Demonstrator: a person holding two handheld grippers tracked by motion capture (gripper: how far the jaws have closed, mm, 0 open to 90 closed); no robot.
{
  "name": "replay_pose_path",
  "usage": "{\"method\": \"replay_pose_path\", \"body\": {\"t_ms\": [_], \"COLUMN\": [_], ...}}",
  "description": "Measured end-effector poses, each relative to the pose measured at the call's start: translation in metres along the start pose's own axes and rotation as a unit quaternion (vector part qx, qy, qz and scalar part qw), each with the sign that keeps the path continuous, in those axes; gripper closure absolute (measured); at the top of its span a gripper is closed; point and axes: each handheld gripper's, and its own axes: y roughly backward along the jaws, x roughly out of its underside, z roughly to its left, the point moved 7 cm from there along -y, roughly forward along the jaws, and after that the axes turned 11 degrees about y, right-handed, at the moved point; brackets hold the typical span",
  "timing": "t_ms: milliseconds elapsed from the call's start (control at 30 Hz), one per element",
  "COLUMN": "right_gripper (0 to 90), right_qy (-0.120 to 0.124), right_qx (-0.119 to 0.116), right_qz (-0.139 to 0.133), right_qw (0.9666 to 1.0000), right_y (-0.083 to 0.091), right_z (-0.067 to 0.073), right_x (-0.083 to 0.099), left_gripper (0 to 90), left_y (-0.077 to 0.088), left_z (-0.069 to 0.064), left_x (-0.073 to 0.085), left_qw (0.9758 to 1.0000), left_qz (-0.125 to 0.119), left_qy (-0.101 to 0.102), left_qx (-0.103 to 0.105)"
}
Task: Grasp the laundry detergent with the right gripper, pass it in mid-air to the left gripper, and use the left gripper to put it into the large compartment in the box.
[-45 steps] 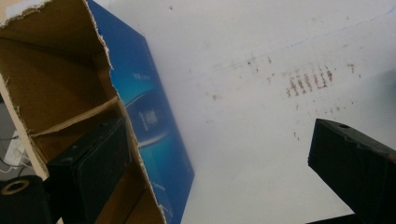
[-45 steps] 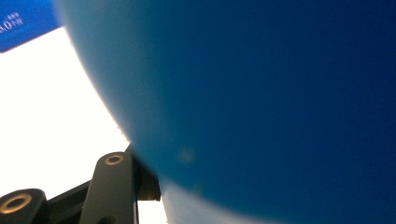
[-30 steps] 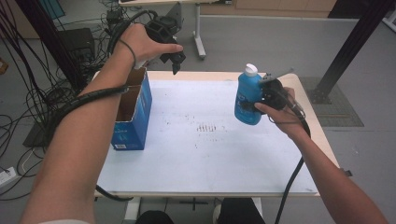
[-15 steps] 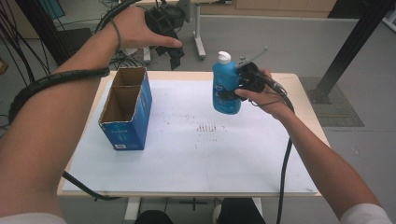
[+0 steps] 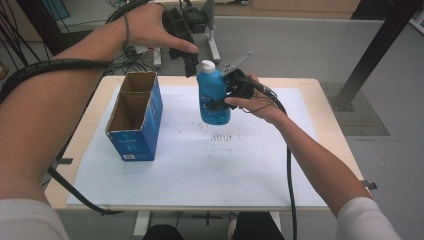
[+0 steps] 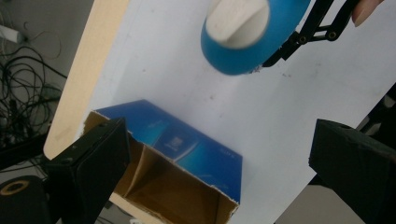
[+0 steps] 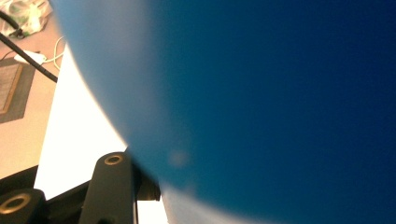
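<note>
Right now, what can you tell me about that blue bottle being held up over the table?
The blue bottle looks like glossy plastic, with a rounded body, a white cap on top and a printed label too small to read. It stands upright in the air above the white sheet, touching nothing below. The right tool is clamped on its side. The left tool hangs open just above the cap, apart from it. A blue cardboard box stands off to one side.

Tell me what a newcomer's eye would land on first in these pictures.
The blue bottle with its white cap, held upright in the air above the middle of the table by the right gripper, draws the eye first. Next comes the open blue cardboard box standing at the left of the white sheet. The left gripper hangs open just above the bottle's cap.
</note>
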Motion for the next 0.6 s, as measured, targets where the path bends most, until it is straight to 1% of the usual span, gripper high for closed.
{"method": "replay_pose_path", "body": {"t_ms": [133,167,233,333,500,600], "right_gripper": [43.5,43.5,43.5,43.5,43.5,43.5], "right_qy": [0.02,0.027,0.035,0.05,0.061,0.063], "right_qx": [-0.017,-0.021,-0.028,-0.038,-0.047,-0.05], "right_qz": [-0.015,-0.019,-0.02,-0.023,-0.026,-0.029], "right_qw": [0.9996,0.9992,0.9988,0.9977,0.9967,0.9964], "right_y": [-0.01,-0.013,-0.016,-0.023,-0.03,-0.033], "right_z": [0.005,0.008,0.012,0.019,0.027,0.031], "right_x": [-0.015,-0.02,-0.025,-0.032,-0.038,-0.039], "left_gripper": [5.8,5.9,5.9,5.8,5.9,5.9], "left_y": [-0.004,-0.005,-0.009,-0.016,-0.023,-0.026], "left_z": [-0.002,-0.003,-0.005,-0.009,-0.013,-0.015], "left_x": [0.001,0.001,0.003,0.007,0.012,0.015], "left_qw": [0.9999,0.9999,0.9997,0.9996,0.9993,0.9991], "left_qz": [-0.003,-0.001,0.003,0.011,0.016,0.018], "left_qy": [-0.012,-0.014,-0.021,-0.026,-0.033,-0.036], "left_qx": [0.006,0.008,0.007,0.007,0.007,0.009]}}
